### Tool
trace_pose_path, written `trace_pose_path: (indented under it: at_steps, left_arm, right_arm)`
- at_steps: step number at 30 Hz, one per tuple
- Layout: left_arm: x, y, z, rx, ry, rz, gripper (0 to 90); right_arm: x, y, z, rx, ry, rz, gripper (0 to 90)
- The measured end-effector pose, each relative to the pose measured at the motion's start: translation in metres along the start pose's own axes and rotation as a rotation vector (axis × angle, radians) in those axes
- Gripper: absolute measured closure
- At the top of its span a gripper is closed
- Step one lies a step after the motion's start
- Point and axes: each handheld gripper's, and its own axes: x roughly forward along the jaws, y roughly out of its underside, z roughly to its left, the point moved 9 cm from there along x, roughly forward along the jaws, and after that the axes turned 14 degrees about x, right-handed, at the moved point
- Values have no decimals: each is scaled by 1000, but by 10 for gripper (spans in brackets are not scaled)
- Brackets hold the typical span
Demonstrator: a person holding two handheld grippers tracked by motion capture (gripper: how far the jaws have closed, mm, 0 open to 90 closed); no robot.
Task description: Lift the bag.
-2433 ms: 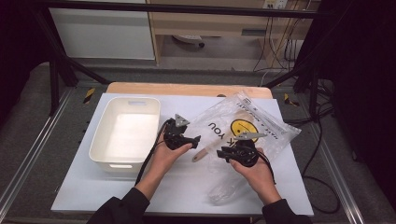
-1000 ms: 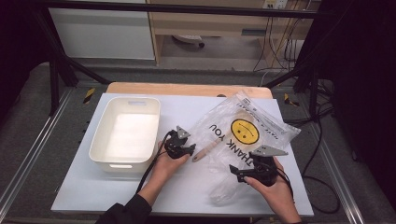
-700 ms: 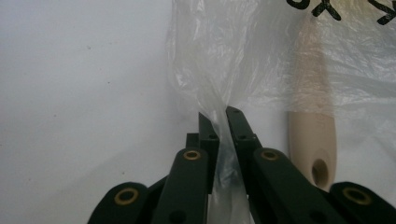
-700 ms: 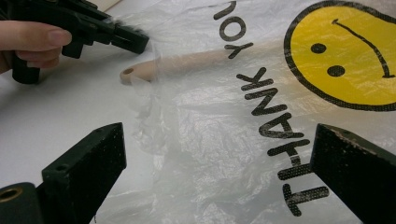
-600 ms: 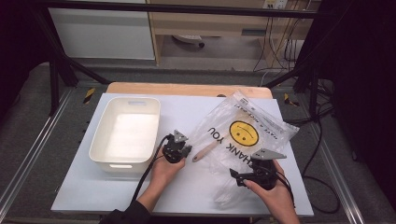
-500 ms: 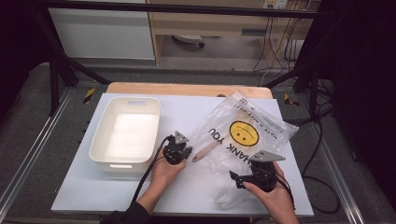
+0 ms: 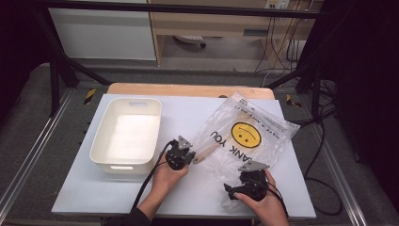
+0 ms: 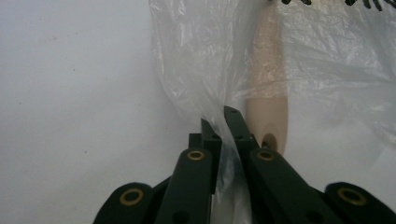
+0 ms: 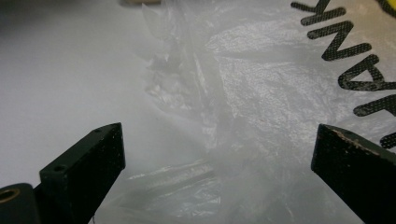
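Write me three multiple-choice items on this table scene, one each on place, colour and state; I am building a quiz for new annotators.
1. Where does the white rectangular plastic tub stand?
A. left of the clear plastic bag
B. on the bag
C. right of the bag

2. What colour is the bag's smiley face?
A. red
B. yellow
C. green

3. How are the left tongs?
A. wide open
B. shut on the wooden handle
C. shut on the bag's film

Answers: 1 A, the high view shows the tub left. 2 B, the face is yellow. 3 C, film is pinched between the jaws, the handle beside them.
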Motion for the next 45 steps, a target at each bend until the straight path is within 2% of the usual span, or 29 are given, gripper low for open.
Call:
trace_pose_path:
  at_steps: [4,8,12,14,17,22,26,31,39,42,45]
  left_arm:
    - [-2,1,-2,1,4,2,891]
    - [-3,2,-5,10,14,12,892]
    - [-7,4,-9,9,24,15,893]
    - [-9,5,-11,11,28,17,894]
    - [-11,7,-13,14,33,19,894]
    - [-13,8,-16,11,47,21,894]
    - [-14,8,-19,2,61,19,895]
    - [-15,8,-25,4,83,20,895]
    - [-17,9,-31,1,109,19,896]
    - [-17,8,-32,-5,119,20,897]
    - [-17,9,-34,-9,121,12,898]
  right_arm:
    - [6,5,-4,-4,25,29,43]
    - [2,3,-6,-3,23,8,49]
    - [5,10,-11,-13,50,53,41]
    - [4,10,-13,-7,59,48,45]
    - [-1,13,-24,22,79,57,70]
    - [-8,15,-32,27,73,42,201]
    - [-10,15,-28,2,49,38,319]
    - [-12,14,-28,-1,29,33,472]
    - [-12,10,-34,3,30,30,711]
    - [-11,9,-31,-16,26,29,828]
    - [-10,8,-30,-23,21,33,894]
